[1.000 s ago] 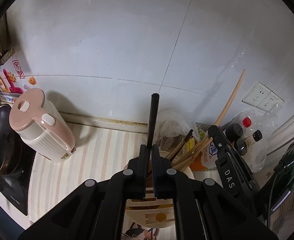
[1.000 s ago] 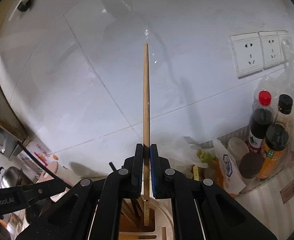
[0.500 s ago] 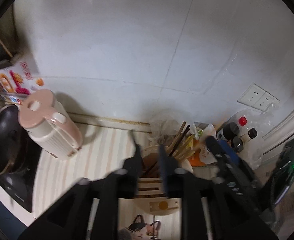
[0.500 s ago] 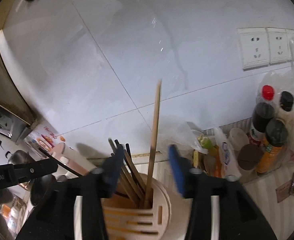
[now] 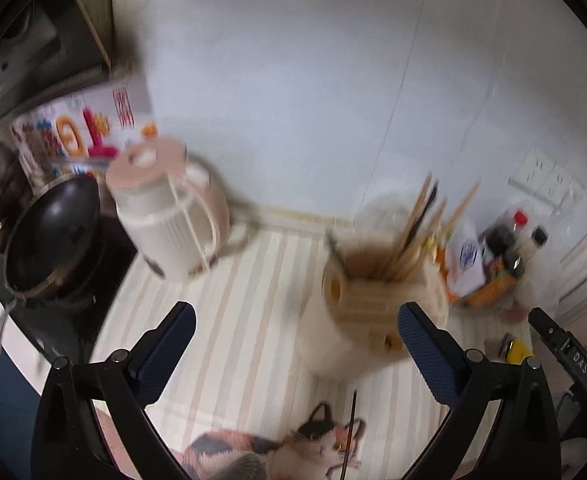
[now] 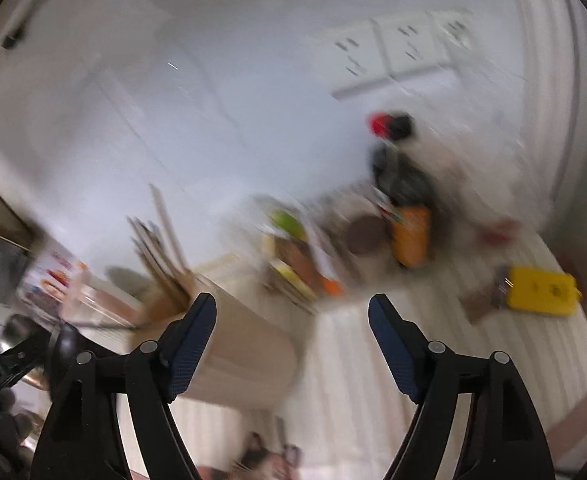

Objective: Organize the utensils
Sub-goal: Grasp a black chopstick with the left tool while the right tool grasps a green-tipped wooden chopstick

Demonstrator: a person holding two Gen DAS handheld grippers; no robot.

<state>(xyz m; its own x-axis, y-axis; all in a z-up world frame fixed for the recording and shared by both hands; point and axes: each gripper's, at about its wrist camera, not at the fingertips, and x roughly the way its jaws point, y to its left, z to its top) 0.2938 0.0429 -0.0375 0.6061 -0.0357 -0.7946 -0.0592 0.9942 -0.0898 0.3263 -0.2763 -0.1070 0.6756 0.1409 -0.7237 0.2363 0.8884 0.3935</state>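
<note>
A beige slotted utensil holder (image 5: 377,304) stands on the striped counter with several wooden and dark chopsticks (image 5: 421,220) upright in it. My left gripper (image 5: 295,320) is wide open and empty, pulled back from the holder. A thin dark chopstick (image 5: 349,432) lies on the counter near the front. In the blurred right wrist view the holder (image 6: 229,344) with its chopsticks (image 6: 161,248) sits at lower left. My right gripper (image 6: 291,312) is wide open and empty, to the right of the holder.
A pink-lidded kettle (image 5: 165,224) and a black wok (image 5: 53,232) on a cooktop stand at the left. Sauce bottles (image 5: 509,240) and packets crowd the back right corner below wall sockets (image 5: 545,180). A yellow object (image 6: 541,290) lies at right. A cat-print mat (image 5: 285,448) is at the front.
Both grippers let go of their chopsticks into the holder, opened wide and pulled back. The views now swing fast, the right one blurred.
</note>
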